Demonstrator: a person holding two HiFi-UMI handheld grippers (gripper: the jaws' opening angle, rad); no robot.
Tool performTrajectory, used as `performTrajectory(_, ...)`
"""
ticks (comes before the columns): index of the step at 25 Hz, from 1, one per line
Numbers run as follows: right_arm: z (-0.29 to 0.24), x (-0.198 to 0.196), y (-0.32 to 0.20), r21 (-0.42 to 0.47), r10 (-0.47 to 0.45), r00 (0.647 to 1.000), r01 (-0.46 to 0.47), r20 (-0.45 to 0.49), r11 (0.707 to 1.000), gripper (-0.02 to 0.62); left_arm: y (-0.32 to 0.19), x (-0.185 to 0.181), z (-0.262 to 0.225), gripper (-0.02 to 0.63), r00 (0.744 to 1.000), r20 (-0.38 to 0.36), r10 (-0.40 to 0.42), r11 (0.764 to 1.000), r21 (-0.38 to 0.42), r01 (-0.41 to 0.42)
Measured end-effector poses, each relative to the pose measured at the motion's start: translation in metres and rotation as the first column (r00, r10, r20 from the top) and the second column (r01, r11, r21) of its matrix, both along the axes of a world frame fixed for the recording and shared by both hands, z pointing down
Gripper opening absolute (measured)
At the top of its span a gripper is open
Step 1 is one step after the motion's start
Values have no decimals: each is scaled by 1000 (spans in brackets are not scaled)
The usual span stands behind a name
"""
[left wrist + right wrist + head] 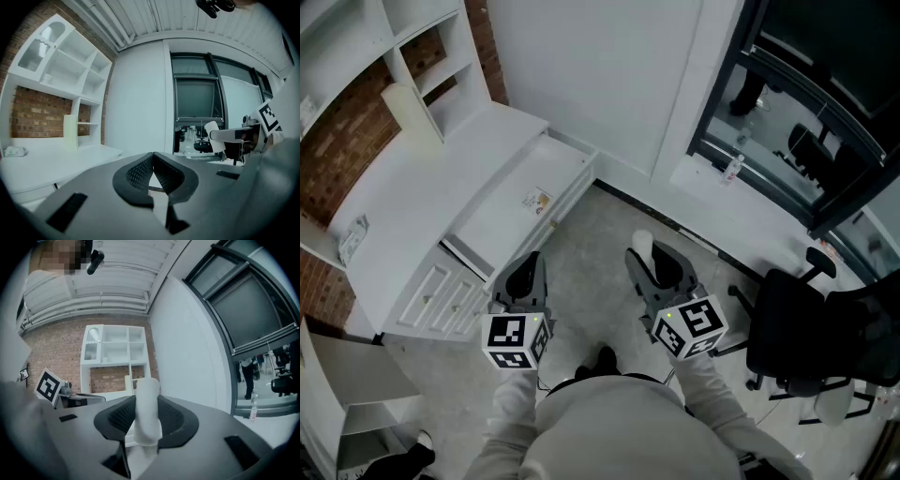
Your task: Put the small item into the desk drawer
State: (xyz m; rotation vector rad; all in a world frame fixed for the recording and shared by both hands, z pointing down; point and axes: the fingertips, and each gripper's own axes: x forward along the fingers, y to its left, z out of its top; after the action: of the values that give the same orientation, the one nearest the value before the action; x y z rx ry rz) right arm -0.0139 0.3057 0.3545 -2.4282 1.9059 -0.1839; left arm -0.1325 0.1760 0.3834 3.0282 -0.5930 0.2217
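A small white roll (147, 411) stands upright between the jaws of my right gripper (146, 404), which is shut on it. From the head view the roll (643, 246) pokes out of the right gripper (659, 269) above the grey floor. The white desk (412, 187) is at the left, and its drawer (502, 220) is pulled out towards me with a small printed packet (536, 199) lying in it. My left gripper (523, 275) hangs just in front of the drawer's near corner. In the left gripper view, the left gripper (152, 157) has its tips together, holding nothing.
A black office chair (811, 328) stands at the right. A tall cream block (412, 114) and a small packet (353, 234) rest on the desk under white shelves (431, 37). A bottle (732, 169) stands by the glass wall. Closed lower drawers (441, 295) sit below the desk.
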Motion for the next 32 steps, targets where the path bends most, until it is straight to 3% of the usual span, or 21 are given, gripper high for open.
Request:
performTrajectory(20, -1, 17, 12, 26, -49, 999, 50, -24, 998, 161, 21, 15, -4, 18, 1000, 14, -25, 999, 21, 24)
performTrajectory(32, 5, 35, -18, 32, -62, 998, 62, 5, 998, 161, -9, 31, 5, 18, 998, 39, -42, 999, 12, 42)
